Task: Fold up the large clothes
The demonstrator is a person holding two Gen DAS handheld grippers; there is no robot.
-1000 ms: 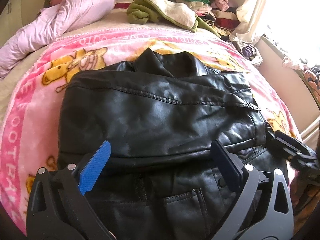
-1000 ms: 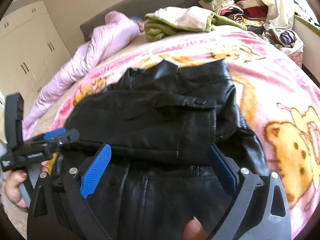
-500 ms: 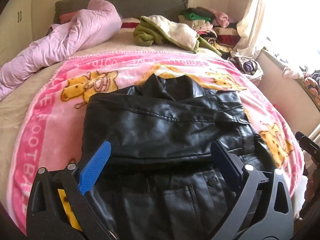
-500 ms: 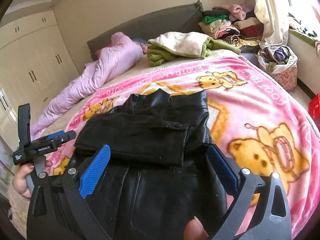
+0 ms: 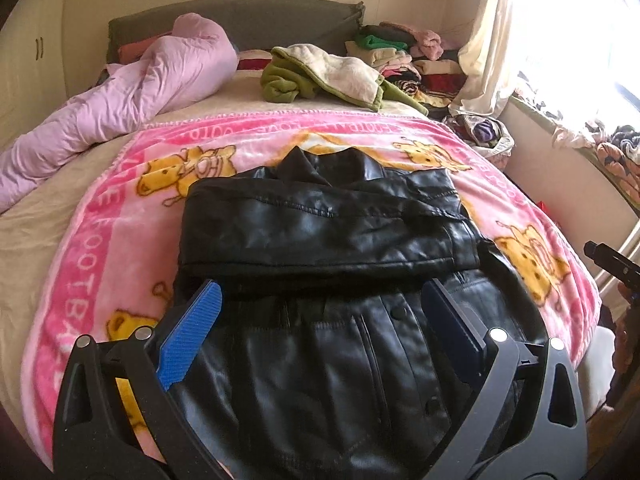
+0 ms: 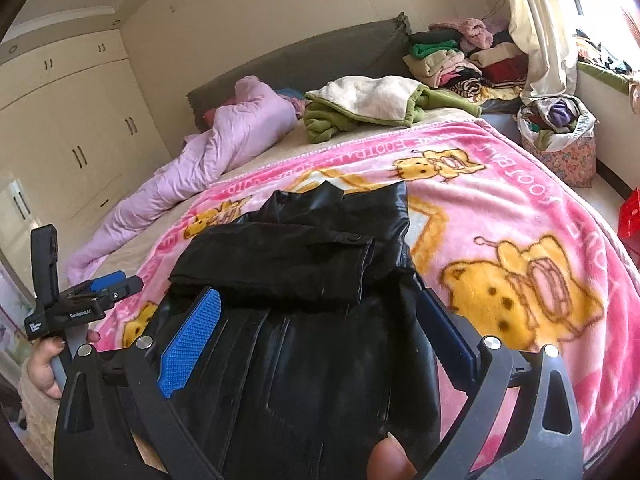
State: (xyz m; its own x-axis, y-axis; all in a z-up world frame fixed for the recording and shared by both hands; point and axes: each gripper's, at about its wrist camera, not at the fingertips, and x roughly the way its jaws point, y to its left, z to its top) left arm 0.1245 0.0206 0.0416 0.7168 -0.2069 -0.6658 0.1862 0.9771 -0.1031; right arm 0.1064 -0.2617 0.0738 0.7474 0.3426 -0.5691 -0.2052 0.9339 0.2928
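Black leather jacket [image 5: 328, 232] at bed centre on pink blanket [image 5: 100, 240], sleeves folded across chest. Both cameras now farther back than 1 s ago. Left claw [image 5: 320, 320] and right claw [image 6: 316, 320] released, empty, lower hem at 6 o'clock unfolded: bottom fold likely next.

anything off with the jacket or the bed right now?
Nothing damaged or spilled. The black leather jacket lies partly folded on the pink blanket, its collar poking out past the folded sleeves. Beyond it, a green and cream garment lies rumpled and unfolded. Both grippers are open and hold nothing.
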